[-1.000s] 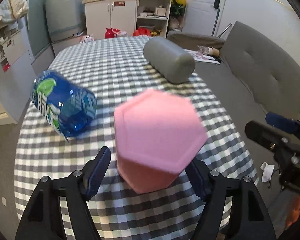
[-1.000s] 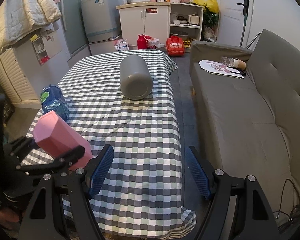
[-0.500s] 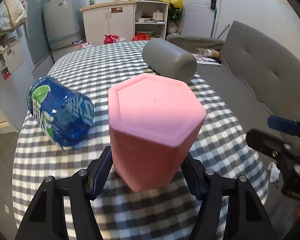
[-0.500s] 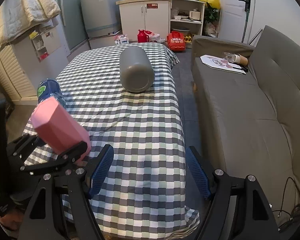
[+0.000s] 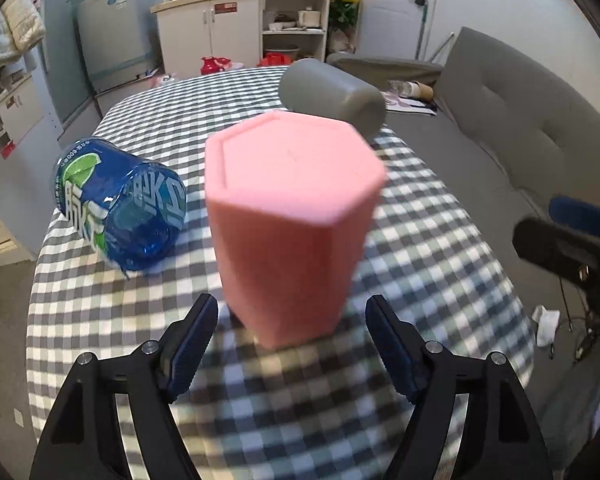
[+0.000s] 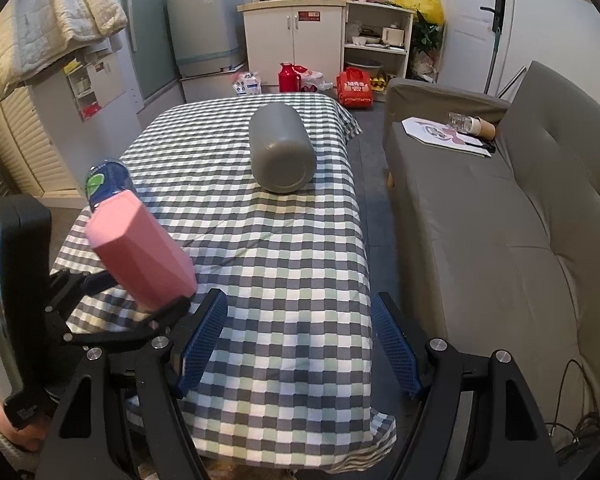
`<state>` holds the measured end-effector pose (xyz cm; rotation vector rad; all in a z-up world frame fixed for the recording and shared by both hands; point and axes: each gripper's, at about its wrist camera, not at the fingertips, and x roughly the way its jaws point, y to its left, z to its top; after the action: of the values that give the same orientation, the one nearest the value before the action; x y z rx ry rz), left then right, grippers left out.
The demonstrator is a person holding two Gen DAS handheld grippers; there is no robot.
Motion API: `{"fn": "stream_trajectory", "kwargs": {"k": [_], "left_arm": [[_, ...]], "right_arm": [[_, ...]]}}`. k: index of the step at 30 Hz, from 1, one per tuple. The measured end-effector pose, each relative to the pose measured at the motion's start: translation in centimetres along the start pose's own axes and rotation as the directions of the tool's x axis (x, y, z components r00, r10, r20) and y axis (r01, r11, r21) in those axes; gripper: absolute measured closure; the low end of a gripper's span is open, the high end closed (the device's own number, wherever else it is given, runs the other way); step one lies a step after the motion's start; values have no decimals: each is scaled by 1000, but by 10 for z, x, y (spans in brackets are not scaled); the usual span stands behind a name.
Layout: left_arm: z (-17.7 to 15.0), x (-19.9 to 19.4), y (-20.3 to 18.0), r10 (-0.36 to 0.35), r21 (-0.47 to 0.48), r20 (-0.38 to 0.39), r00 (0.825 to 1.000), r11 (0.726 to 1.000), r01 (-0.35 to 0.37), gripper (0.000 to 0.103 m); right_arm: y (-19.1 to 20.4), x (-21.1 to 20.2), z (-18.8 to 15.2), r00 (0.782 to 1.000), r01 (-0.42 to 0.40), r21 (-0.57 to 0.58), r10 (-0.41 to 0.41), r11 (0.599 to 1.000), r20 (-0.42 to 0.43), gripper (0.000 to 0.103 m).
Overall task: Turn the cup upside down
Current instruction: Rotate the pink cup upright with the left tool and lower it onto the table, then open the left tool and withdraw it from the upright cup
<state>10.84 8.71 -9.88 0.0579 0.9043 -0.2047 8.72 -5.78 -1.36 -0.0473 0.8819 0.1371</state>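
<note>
While inverted near the table edge, pink cup between parted left hand-held gripper fingers.

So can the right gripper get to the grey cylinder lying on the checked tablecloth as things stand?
Probably yes. The right gripper is open and holds nothing, and bare checked tablecloth lies between it and the grey cylinder. The pink hexagonal cup and left gripper sit off to its left.

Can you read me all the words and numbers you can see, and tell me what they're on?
"600": small print on the blue bottle's label, beside tiny characters too small to read.
Large white characters on the same bottle: sideways and stylised, not readable.
Red label on the white cabinet: too small to read.
Red bag on the floor: white print, too blurred.
Pink cup: no writing.
</note>
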Motion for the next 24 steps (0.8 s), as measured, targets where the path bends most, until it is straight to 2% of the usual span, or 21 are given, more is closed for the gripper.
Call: {"fn": "stream_trajectory", "kwargs": {"k": [4,10,13,15,17,18,21,24], "left_arm": [[-11,-25,3,-14,5,18,1000,1000,14,24],[-18,-80,26,1,-67,153,988,998,10,24],[-25,-112,34,35,-76,237,971,997,-18,24],[-28,-131,40,63,-86,297,953,996,-39,24],[-36,-150,49,87,-107,361,929,993,-52,24],[-38,-155,51,97,-111,380,920,992,-59,24],[-44,-165,57,125,-113,414,902,990,-85,21],[-56,-173,65,146,-133,450,881,987,-95,17]], "right_arm": [[5,-19,0,1000,1,4,-1,1000,21,29],[17,-57,-9,994,-25,19,23,1000,103,29],[25,-68,-22,988,-57,43,51,997,143,29],[34,-76,-30,980,-47,42,38,998,196,29],[42,-82,-39,965,-22,60,5,998,261,23],[44,-84,-42,959,-14,74,-7,997,283,17],[55,-88,-48,945,-24,79,-3,997,328,17],[66,-88,-50,934,8,55,-27,998,356,17]]}}
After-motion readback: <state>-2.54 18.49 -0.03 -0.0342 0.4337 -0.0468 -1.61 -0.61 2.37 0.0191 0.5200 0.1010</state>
